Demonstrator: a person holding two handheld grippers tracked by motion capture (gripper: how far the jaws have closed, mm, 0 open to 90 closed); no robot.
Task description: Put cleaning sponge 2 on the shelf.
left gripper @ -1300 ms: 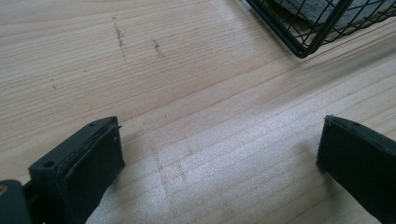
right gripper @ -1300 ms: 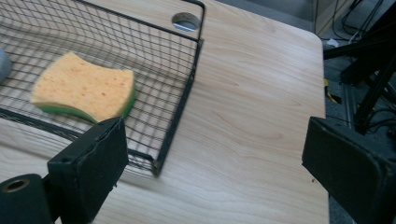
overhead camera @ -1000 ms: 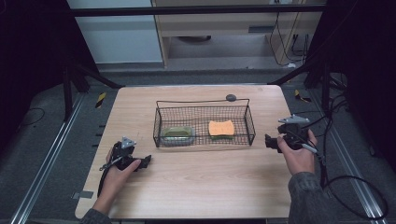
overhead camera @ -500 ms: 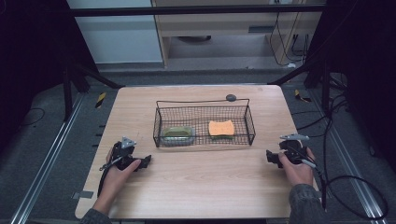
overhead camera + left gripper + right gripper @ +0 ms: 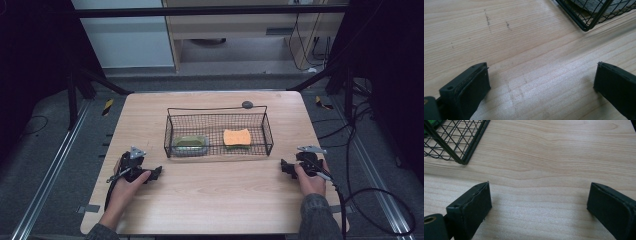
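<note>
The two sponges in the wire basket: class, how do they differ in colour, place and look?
The orange sponge is bright and lies in the right half of the wire basket; the green sponge is dull and lies in the left half. The orange sponge sits farther from the person, while the green sponge lies against the near wall. Both lie flat inside, apart from each other.

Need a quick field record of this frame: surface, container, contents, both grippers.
surface: wooden table
container: black wire basket, middle of the table, towards the far side
contents: green sponge in the basket's left part, orange sponge in its right part
other: small dark round thing on the table behind the basket
left gripper: open, nothing between its jaws, low over bare wood near the basket's left front corner
right gripper: open, nothing between its jaws, right of the basket's front corner
</note>
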